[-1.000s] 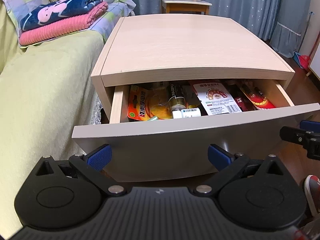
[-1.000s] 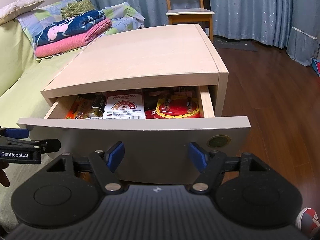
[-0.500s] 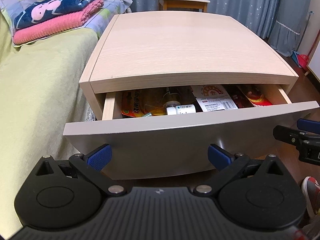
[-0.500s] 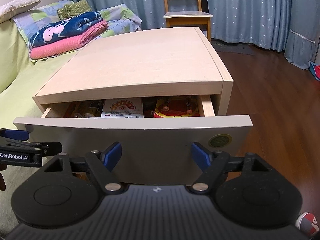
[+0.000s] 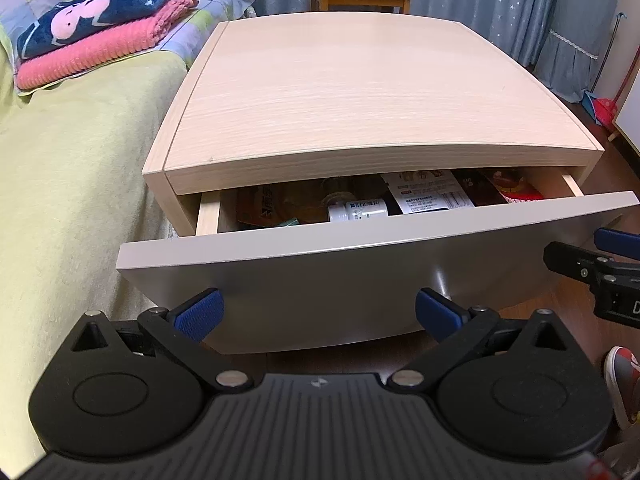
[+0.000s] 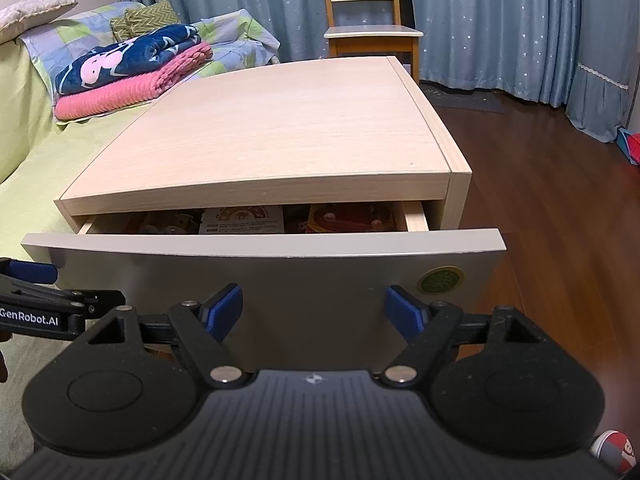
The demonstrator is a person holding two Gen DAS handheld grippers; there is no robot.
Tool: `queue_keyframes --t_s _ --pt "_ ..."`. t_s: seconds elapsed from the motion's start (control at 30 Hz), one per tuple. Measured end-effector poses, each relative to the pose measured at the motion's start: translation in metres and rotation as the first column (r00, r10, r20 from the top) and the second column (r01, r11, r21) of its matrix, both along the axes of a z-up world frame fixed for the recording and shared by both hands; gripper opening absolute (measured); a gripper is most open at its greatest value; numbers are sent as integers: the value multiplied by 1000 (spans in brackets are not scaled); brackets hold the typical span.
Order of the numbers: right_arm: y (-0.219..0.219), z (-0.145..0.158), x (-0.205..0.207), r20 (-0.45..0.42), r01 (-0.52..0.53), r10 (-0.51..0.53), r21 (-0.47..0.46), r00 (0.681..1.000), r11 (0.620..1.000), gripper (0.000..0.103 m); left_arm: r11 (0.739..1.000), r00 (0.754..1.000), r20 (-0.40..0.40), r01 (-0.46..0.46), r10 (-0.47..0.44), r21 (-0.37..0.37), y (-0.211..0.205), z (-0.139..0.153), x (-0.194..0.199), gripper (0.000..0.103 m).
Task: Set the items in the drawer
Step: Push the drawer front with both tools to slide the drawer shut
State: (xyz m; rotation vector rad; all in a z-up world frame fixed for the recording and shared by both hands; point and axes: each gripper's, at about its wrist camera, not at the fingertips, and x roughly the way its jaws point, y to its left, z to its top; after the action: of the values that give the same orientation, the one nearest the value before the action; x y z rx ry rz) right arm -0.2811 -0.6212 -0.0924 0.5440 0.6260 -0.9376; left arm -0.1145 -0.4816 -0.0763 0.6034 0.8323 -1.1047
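- The drawer (image 5: 360, 272) is sliding shut: a second ago its opening showed a broad strip of the contents, and now only a thin strip is showing under the nightstand (image 5: 360, 92) top.
- The items are lying inside it: a white pill bottle (image 5: 358, 210) near the front, a printed white packet (image 5: 430, 196) at its 2 o'clock, a red pack (image 5: 514, 190) further right, and an orange pack (image 5: 264, 210) out at the bottle's 9 o'clock.
- The nightstand top is showing nothing on it, so I'm judging the stowing done and the closing well along, with a gap left to go.
- The left gripper (image 5: 320, 312) is standing wide open, holding nothing, its blue fingers (image 5: 200, 314) pointing at the grey drawer front; whether they are touching it I cannot tell.
- The right gripper (image 6: 314, 308) is likewise spread wide and carrying nothing, aimed at the front left of the gold sticker (image 6: 440, 280), contact also unclear.
- Each gripper is showing at the edge of the other's view, side by side.
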Motion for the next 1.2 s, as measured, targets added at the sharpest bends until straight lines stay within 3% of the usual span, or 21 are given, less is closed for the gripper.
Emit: queue_keyframes --t_s 1.2 --pt "-32 -6 20 7 18 -17 -37 1000 999 83 1000 1000 -1 3 -3 -6 -37 -8 22 102"
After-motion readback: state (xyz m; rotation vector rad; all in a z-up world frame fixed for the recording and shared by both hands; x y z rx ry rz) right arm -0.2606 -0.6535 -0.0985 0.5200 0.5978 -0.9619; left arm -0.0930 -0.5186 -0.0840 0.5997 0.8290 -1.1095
